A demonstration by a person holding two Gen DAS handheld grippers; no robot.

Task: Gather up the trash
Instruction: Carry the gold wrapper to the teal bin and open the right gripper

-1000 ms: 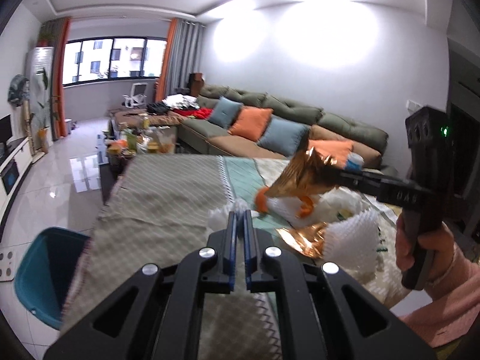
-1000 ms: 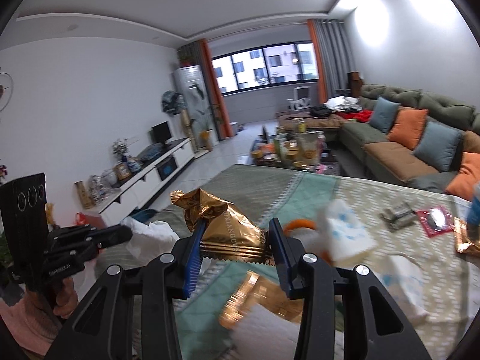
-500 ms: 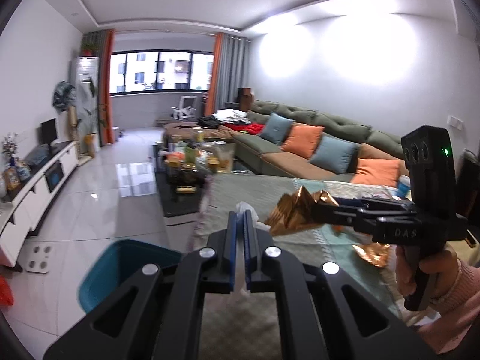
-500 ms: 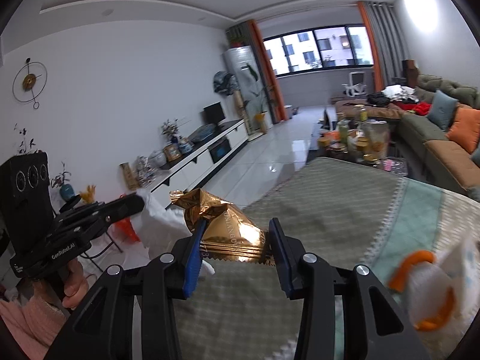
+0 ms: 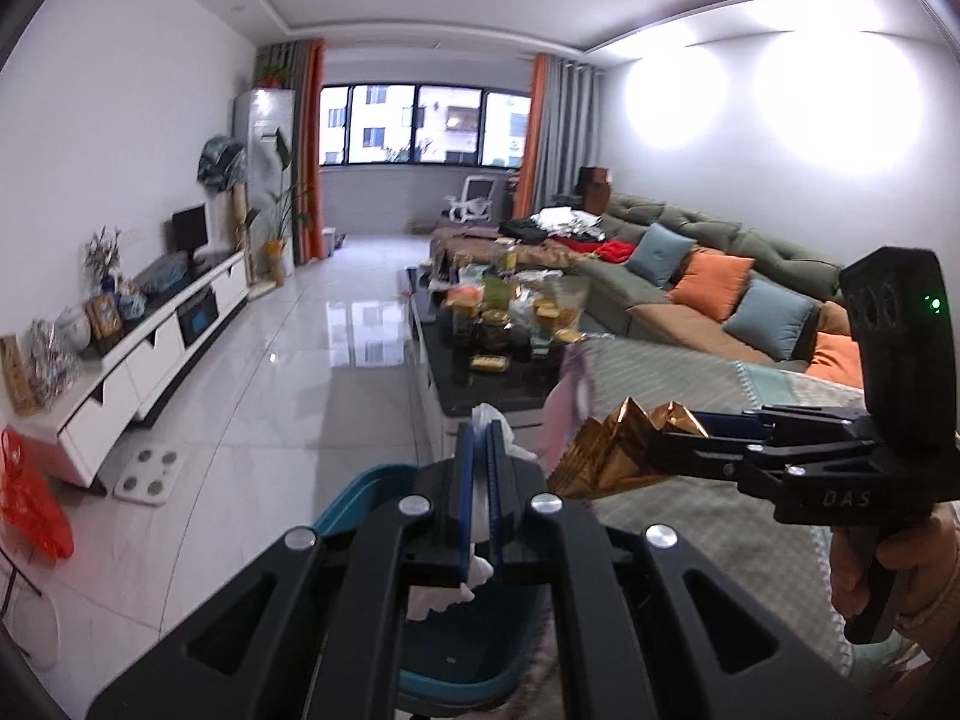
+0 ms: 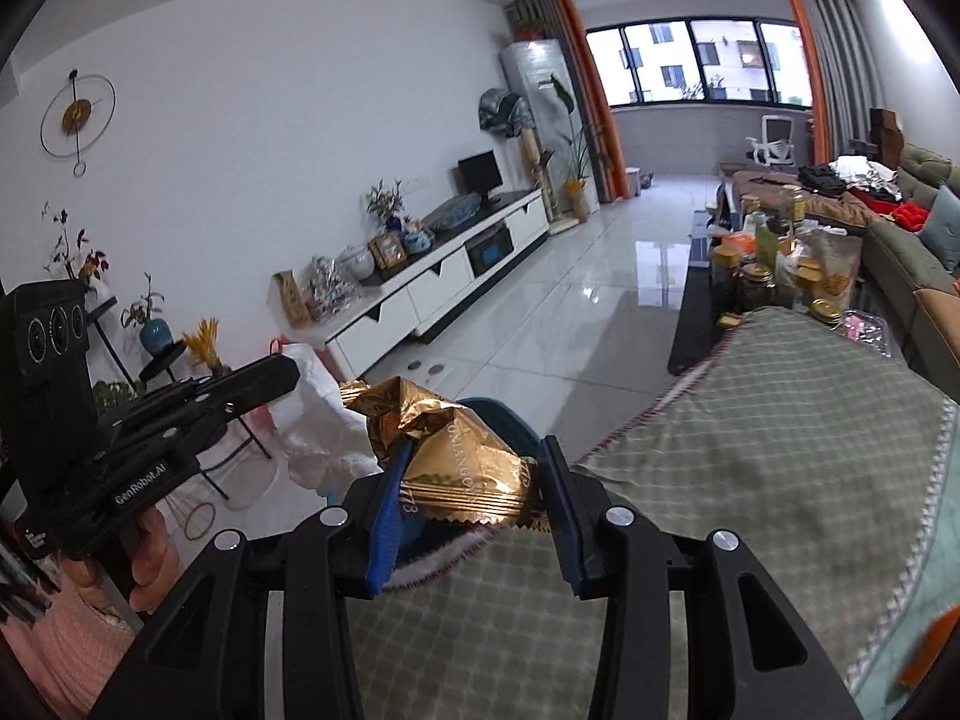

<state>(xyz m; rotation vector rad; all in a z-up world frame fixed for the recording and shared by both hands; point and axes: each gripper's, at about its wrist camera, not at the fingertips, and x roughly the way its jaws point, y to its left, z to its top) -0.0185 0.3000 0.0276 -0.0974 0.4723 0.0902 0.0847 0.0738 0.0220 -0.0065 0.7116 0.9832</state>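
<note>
While both claws hang out past the bench edge, each carries trash: the left claw is clenched on a crumpled white tissue; the right claw is clamped on a gold foil wrapper, pads pressing its two sides. From the left wrist, the teal bin sits on the floor at six o'clock, right under the tissue; the wrapper pokes in from three o'clock, just beside that claw and near the bin's rim. My read: this is the carry-and-drop step, nearly at the release. To do it well, get each claw squarely over the bin's mouth before letting go; the tissue looks lined up, while the wrapper seems to hang over the bench-side rim, so I'd nudge it toward nine o'clock first; both are light and may drift, so drop low; keep the claws from bumping, they're close.
</note>
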